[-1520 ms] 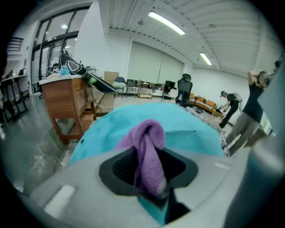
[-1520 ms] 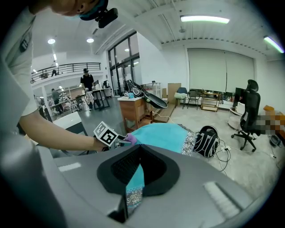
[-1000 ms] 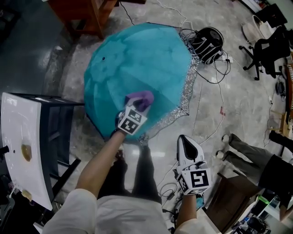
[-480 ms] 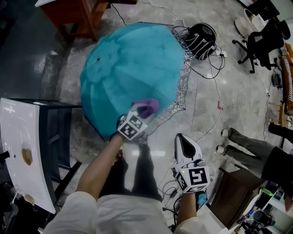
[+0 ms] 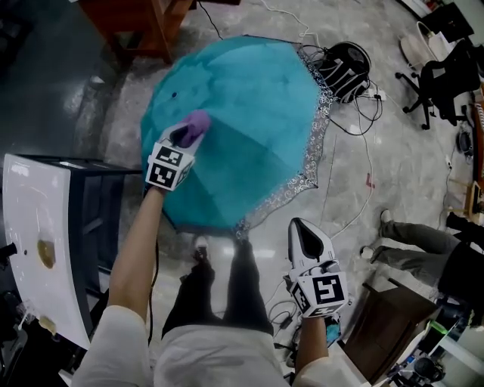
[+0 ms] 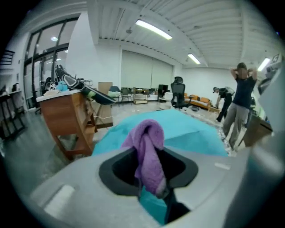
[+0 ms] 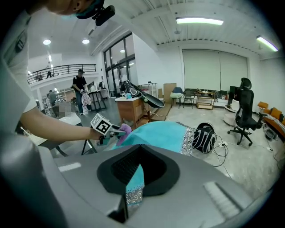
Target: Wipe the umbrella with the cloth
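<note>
An open teal umbrella (image 5: 249, 106) with a silver lace hem lies on the floor. My left gripper (image 5: 184, 137) rests on the canopy's left side, shut on a purple cloth (image 5: 197, 123) that touches the fabric. In the left gripper view the cloth (image 6: 149, 147) hangs out of the jaws, with the canopy (image 6: 191, 133) beyond. My right gripper (image 5: 305, 230) stays nearer me, off the canopy's near right edge. A narrow teal strip with lace trim (image 7: 135, 178) is pinched between its shut jaws. The right gripper view shows the left gripper (image 7: 111, 130) on the umbrella (image 7: 164, 133).
A white tabletop (image 5: 34, 219) stands at the left and a wooden desk (image 5: 144, 23) behind the umbrella. A striped black bag (image 5: 344, 72) and loose cables (image 5: 363, 151) lie at its far right. An office chair (image 5: 446, 83) and a bystander's legs (image 5: 416, 249) are at the right.
My left gripper carried the purple cloth from the canopy's near edge to the left and farther up the canopy. The right gripper barely moved.
</note>
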`<state>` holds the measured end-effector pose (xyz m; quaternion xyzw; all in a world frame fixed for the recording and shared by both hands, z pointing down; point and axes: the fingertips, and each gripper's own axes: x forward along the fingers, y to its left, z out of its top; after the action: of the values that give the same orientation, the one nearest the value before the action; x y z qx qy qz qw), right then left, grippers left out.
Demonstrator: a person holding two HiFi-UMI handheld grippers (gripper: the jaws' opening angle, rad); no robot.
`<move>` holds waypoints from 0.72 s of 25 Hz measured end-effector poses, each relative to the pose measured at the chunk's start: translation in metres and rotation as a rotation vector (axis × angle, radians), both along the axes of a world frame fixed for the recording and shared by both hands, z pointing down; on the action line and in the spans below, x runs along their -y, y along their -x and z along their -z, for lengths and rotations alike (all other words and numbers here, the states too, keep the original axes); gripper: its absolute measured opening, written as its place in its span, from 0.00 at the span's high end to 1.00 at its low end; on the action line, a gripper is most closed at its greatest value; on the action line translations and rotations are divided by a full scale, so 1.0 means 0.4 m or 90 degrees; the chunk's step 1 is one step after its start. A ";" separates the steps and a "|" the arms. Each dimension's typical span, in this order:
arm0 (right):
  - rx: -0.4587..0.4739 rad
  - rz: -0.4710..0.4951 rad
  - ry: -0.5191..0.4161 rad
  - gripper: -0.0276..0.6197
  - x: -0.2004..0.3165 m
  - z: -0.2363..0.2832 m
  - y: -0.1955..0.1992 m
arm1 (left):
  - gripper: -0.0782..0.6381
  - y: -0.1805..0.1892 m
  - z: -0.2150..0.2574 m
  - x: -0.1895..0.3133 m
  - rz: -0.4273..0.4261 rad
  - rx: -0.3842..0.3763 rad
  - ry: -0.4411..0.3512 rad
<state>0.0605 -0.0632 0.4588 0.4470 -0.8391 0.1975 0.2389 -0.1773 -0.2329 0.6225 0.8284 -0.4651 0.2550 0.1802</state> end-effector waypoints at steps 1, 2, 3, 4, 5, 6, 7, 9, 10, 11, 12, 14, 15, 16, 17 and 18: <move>-0.002 0.008 0.002 0.95 0.006 -0.008 0.003 | 0.71 0.041 -0.022 0.023 0.022 0.006 0.009; -0.005 0.018 0.004 0.95 0.012 -0.016 0.007 | 0.71 0.074 -0.043 0.041 0.040 0.009 0.020; -0.007 0.027 0.006 0.95 0.017 -0.023 0.010 | 0.71 0.098 -0.065 0.055 0.052 0.009 0.032; -0.008 0.034 0.009 0.95 0.023 -0.028 0.012 | 0.71 0.114 -0.087 0.064 0.057 0.008 0.046; -0.009 0.039 0.010 0.95 0.030 -0.034 0.012 | 0.71 0.122 -0.109 0.070 0.056 0.009 0.060; -0.009 0.041 0.012 0.95 0.038 -0.038 0.010 | 0.71 0.124 -0.130 0.073 0.051 0.009 0.074; -0.008 0.039 0.012 0.95 0.046 -0.043 0.007 | 0.71 0.122 -0.148 0.074 0.045 0.010 0.084; -0.004 0.028 0.012 0.95 0.059 -0.050 0.002 | 0.71 0.109 -0.172 0.071 0.036 0.008 0.095; -0.001 0.021 0.013 0.95 0.063 -0.054 0.000 | 0.71 0.098 -0.178 0.065 0.032 0.005 0.097; 0.002 0.016 0.015 0.95 0.064 -0.059 -0.002 | 0.71 0.086 -0.181 0.058 0.029 0.002 0.099; 0.005 0.013 0.018 0.95 0.063 -0.065 -0.004 | 0.72 0.072 -0.183 0.049 0.027 0.000 0.101; 0.007 0.009 0.026 0.95 0.057 -0.074 -0.006 | 0.72 0.048 -0.183 0.022 0.029 -0.006 0.105; 0.006 0.008 0.028 0.95 0.053 -0.077 -0.007 | 0.72 0.036 -0.183 0.006 0.030 -0.010 0.106; 0.005 0.007 0.029 0.95 0.048 -0.078 -0.008 | 0.72 0.025 -0.183 -0.013 0.028 -0.014 0.106; 0.005 0.006 0.028 0.95 0.043 -0.078 -0.010 | 0.72 0.012 -0.183 -0.032 0.025 -0.018 0.105; 0.005 0.004 0.027 0.95 0.039 -0.078 -0.012 | 0.72 -0.002 -0.183 -0.053 0.022 -0.022 0.105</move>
<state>0.0655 -0.0788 0.4901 0.4381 -0.8371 0.2166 0.2458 -0.1766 -0.2116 0.6957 0.8070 -0.4534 0.2748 0.2600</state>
